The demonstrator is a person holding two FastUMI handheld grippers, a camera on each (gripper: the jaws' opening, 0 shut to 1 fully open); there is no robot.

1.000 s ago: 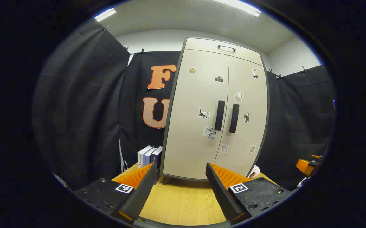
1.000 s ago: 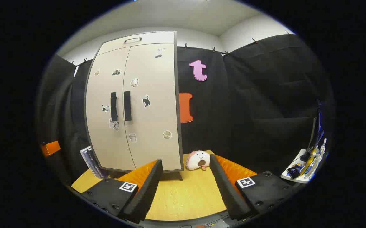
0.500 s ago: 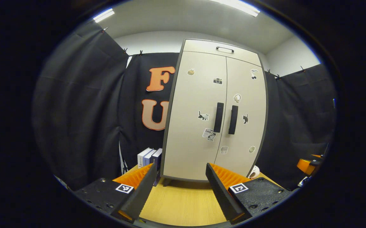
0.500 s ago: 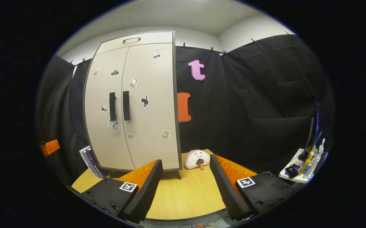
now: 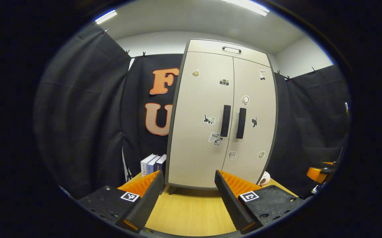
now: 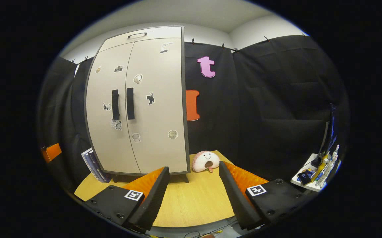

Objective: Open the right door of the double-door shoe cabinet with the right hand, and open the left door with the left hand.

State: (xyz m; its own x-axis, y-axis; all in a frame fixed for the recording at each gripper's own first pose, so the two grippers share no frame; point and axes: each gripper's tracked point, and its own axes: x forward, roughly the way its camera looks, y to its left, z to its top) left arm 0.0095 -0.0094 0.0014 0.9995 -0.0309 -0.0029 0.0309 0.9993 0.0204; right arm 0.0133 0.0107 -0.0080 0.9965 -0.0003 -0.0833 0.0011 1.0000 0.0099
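At the bottom of the left gripper view: left tool, fingers spread wide apart, nothing between them, hanging over the yellow wood-grain tabletop, well short of the cabinet.

At the bottom of the right gripper view: right tool, fingers likewise wide apart and empty, above the same tabletop.

Beyond the fingers, centre of the left gripper view: tall cream double-door shoe cabinet with dark edging, standing on the tabletop on short legs. Left door and right door both closed, their faces dotted with small stickers. Two black vertical bar handles side by side at the middle seam: left handle, right handle. In the right gripper view the cabinet sits left of centre.

Lower left of the cabinet: upright row of white and blue books, just beside its side wall.

Right of the cabinet foot, right gripper view: pink-and-white plush toy with an open mouth, lying on the tabletop.

Far lower right, right gripper view: white shelf with small bottles.
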